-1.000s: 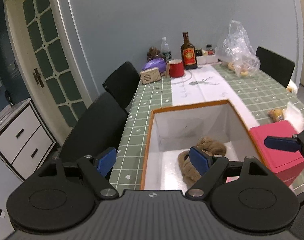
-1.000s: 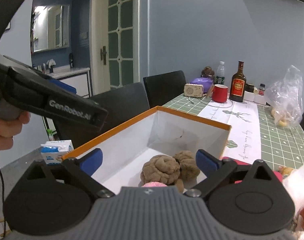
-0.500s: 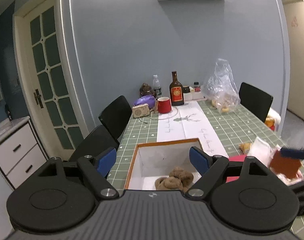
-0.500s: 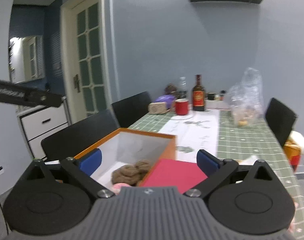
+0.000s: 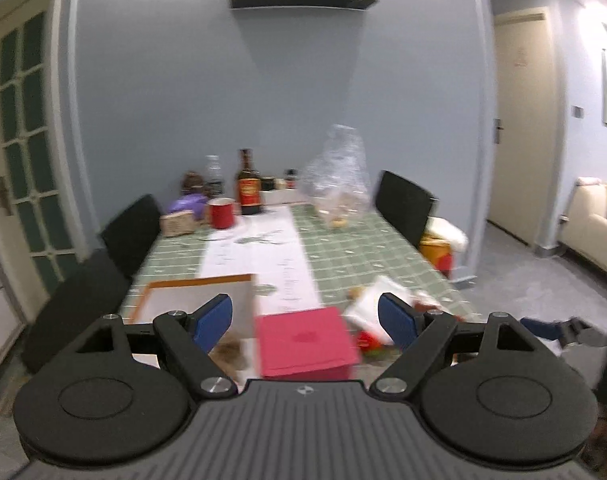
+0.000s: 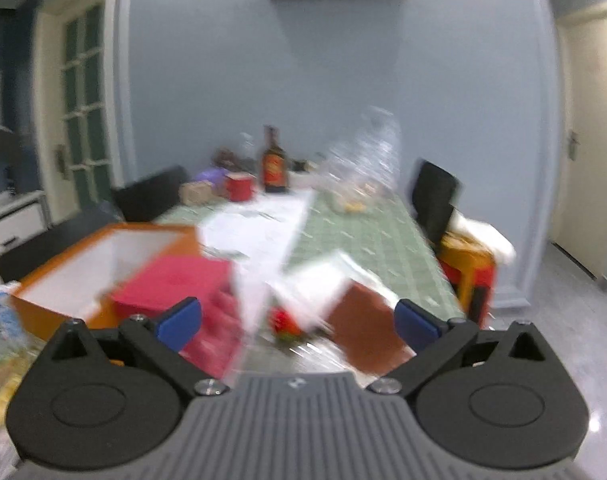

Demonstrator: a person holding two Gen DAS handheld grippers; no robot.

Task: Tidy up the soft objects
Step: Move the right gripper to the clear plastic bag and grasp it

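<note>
While my left gripper [image 5: 305, 316] and right gripper [image 6: 297, 319] hang released (both empty), I see the orange-rimmed white box [image 5: 175, 300] beside the flat pink box [image 5: 305, 342].

Here's the counter [image 5: 363, 248], green checked cloth with a pale runner [image 5: 259, 256] down its middle. At the near edge, around seven o'clock in the left wrist view, sits an orange-rimmed white box [image 5: 195, 296]; just beside it at six o'clock, a pink box [image 5: 305, 342]. Toward four o'clock, a crumpled white packet [image 5: 367, 304] lies among small red bits, too blurred to name. Up at the far end, twelve o'clock: a dark bottle [image 5: 248, 190], a red mug [image 5: 222, 213] at its left, a clear plastic bag [image 5: 337, 176] to the right. At eleven o'clock, a small tan box [image 5: 177, 222] and something purple [image 5: 189, 203].
</note>
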